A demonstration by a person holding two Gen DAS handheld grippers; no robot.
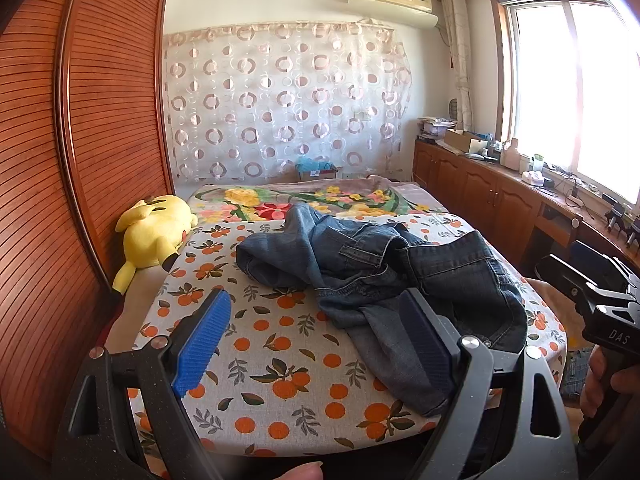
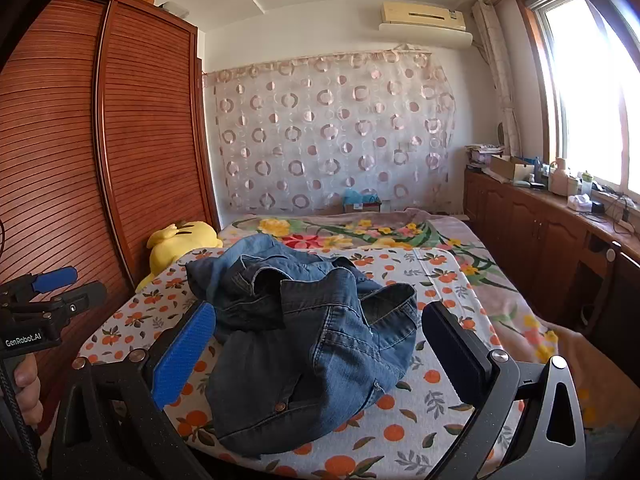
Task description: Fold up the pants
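A crumpled pair of blue jeans (image 1: 380, 276) lies in a heap on the bed's orange-print sheet (image 1: 280, 360). My left gripper (image 1: 316, 336) hovers over the near edge of the bed, open wide, and its right finger hides part of a trouser leg. Nothing is pinched between its pads. In the right wrist view the jeans (image 2: 312, 340) fill the space ahead of my right gripper (image 2: 320, 344), which is open with both pads clear of the denim. The left gripper (image 2: 76, 286) shows at the far left, and the right gripper (image 1: 580, 280) at the far right, each held in a hand.
A yellow plush toy (image 1: 156, 236) lies at the bed's left edge against a tall wooden wardrobe (image 1: 80, 140). A floral blanket (image 1: 320, 196) covers the far end of the bed. Low wooden cabinets (image 1: 500, 196) with clutter on top run under the window on the right.
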